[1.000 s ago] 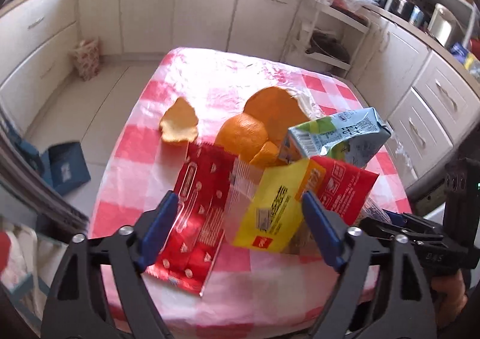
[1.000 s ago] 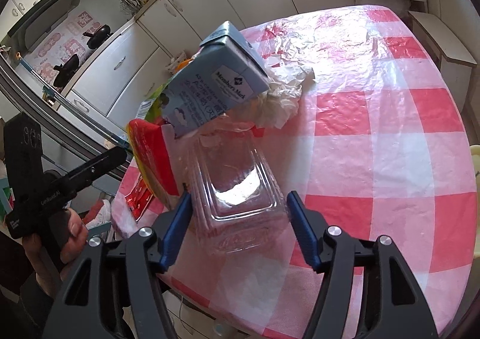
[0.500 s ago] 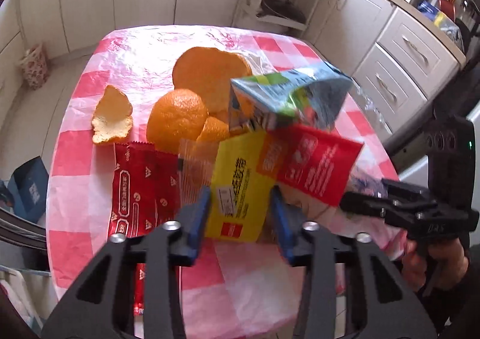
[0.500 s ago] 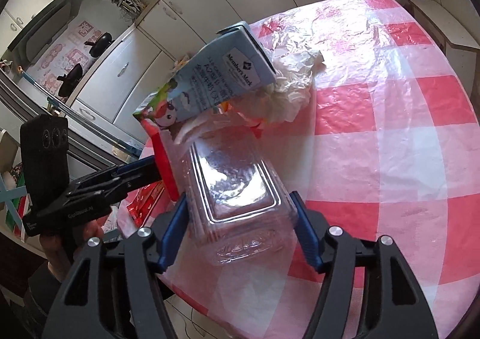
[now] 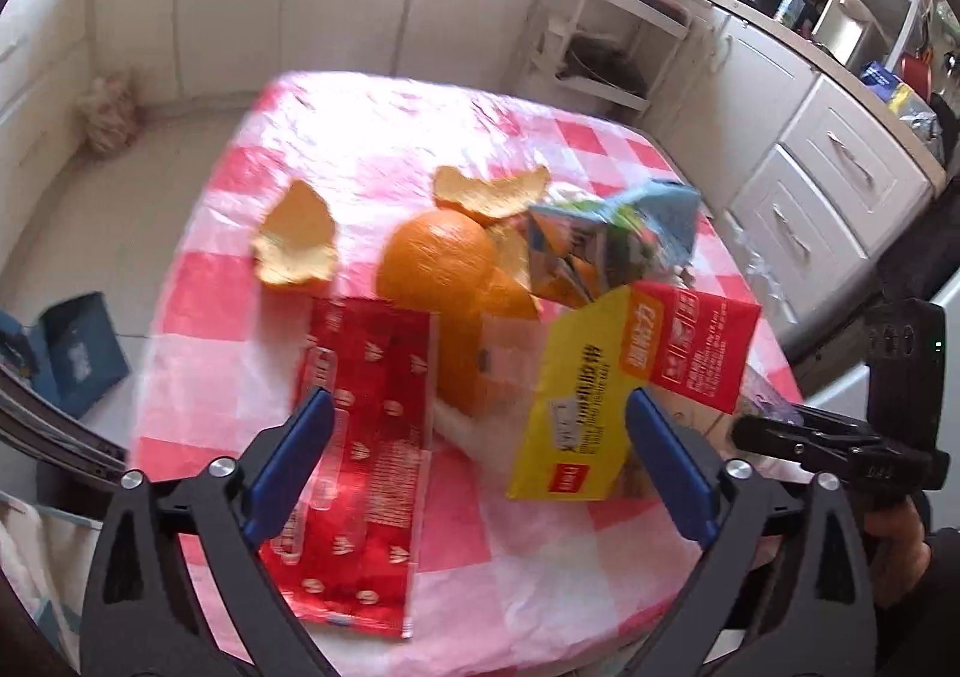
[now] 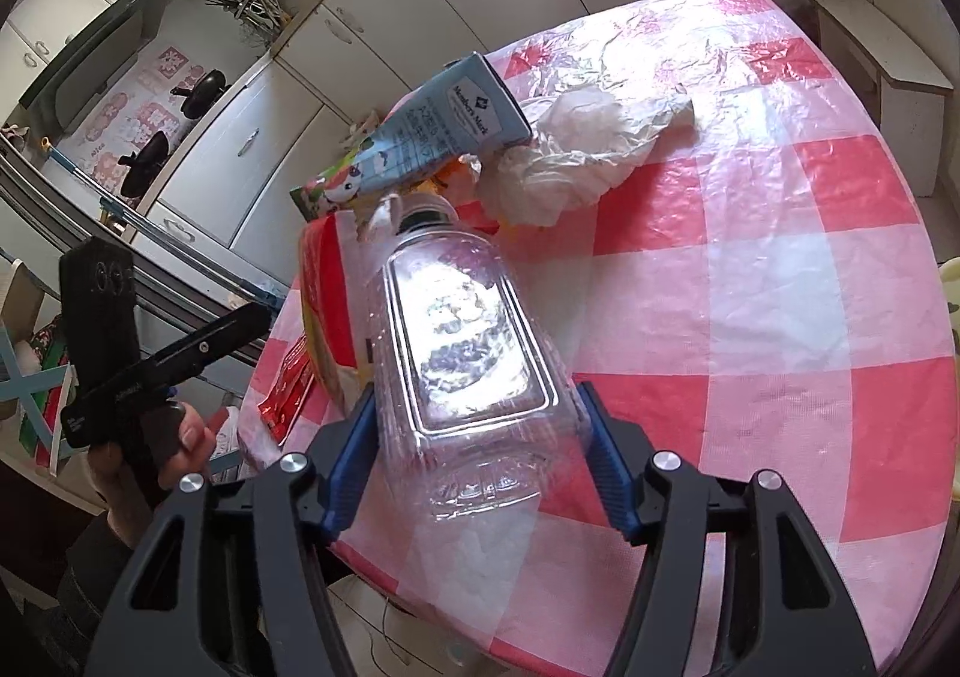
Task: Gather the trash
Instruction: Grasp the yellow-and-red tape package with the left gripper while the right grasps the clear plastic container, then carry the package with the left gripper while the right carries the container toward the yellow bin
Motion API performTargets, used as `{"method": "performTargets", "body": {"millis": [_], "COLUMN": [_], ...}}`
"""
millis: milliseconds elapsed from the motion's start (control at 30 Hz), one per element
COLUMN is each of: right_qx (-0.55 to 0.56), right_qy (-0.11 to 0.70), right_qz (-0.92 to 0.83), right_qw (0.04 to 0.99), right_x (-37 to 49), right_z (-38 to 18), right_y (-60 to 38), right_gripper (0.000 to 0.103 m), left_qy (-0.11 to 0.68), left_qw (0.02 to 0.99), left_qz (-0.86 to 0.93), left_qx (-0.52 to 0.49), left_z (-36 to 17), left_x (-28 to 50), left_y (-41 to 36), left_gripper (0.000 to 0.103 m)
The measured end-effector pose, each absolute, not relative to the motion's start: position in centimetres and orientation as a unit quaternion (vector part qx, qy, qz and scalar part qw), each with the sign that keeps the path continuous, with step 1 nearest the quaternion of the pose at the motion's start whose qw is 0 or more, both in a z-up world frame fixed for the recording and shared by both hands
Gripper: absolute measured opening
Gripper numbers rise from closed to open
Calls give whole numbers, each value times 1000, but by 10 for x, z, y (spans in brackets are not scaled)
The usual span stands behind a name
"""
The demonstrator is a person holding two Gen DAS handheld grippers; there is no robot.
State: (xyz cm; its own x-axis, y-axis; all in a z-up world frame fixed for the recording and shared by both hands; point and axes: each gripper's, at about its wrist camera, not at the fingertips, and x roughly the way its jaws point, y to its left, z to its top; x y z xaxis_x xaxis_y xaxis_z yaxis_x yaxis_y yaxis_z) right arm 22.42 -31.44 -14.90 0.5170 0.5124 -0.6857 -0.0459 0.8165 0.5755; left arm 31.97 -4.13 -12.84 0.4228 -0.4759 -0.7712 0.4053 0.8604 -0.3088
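My left gripper (image 5: 480,437) hangs over the table's near edge and its jaws are opening wide. A yellow-and-red packet (image 5: 606,395) and a red wrapper (image 5: 366,413) lie between the fingers, and neither is pressed. Beyond them sit an orange (image 5: 438,263), two pieces of orange peel (image 5: 297,245), and a crushed drink carton (image 5: 612,239). In the right wrist view my right gripper (image 6: 480,449) is closing, with both pads against the sides of a clear plastic bottle (image 6: 468,347). The carton (image 6: 432,131) leans past the bottle's neck, beside a crumpled white bag (image 6: 570,155).
The table wears a red-and-white checked plastic cloth (image 6: 780,257). White cabinets and drawers (image 5: 840,185) run behind and to the right of it. A blue box (image 5: 78,353) lies on the floor at the left. A hand (image 6: 180,437) holds the left gripper's handle.
The left jaws pinched the yellow-and-red packet half a second ago and have since sprung wide, letting it go. The right jaws have narrowed onto the bottle, and the carton has tipped lower.
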Motion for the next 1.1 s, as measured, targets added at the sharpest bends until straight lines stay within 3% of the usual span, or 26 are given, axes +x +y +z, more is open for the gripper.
{"method": "performTargets", "body": {"millis": [233, 300, 333, 400, 433, 467, 667, 767, 800, 1100], "right_qx": [257, 250, 246, 240, 238, 236, 218, 216, 216, 216], "right_qy": [461, 461, 462, 462, 462, 462, 467, 470, 474, 463], "right_qz": [198, 200, 199, 199, 198, 197, 191, 185, 179, 160], "right_qw": [826, 827, 828, 831, 831, 832, 836, 836, 834, 845], "right_x": [218, 217, 218, 219, 220, 220, 225, 227, 227, 230], "right_z": [-150, -150, -148, -146, -145, -145, -147, -149, -152, -153], "right_y": [-316, -314, -312, -309, -307, -307, -298, -298, -297, -297], "right_gripper": [57, 57, 57, 57, 57, 57, 57, 59, 66, 67], "left_qy": [497, 494, 498, 505, 508, 512, 494, 481, 476, 444], "left_qw": [812, 807, 801, 798, 798, 796, 803, 811, 814, 824], "left_qz": [-304, -321, -329, -325, -322, -320, -327, -327, -327, -318], "left_qx": [-40, -46, -48, -40, -34, -35, -56, -53, -59, -151], "left_z": [-153, -153, -153, -156, -157, -157, -140, -127, -121, -91], "left_x": [313, 309, 307, 306, 305, 305, 299, 293, 292, 291], "left_y": [-66, -72, -76, -81, -80, -79, -60, -51, -45, 18], "left_gripper": [95, 80, 59, 39, 23, 16, 9, 9, 9, 9]}}
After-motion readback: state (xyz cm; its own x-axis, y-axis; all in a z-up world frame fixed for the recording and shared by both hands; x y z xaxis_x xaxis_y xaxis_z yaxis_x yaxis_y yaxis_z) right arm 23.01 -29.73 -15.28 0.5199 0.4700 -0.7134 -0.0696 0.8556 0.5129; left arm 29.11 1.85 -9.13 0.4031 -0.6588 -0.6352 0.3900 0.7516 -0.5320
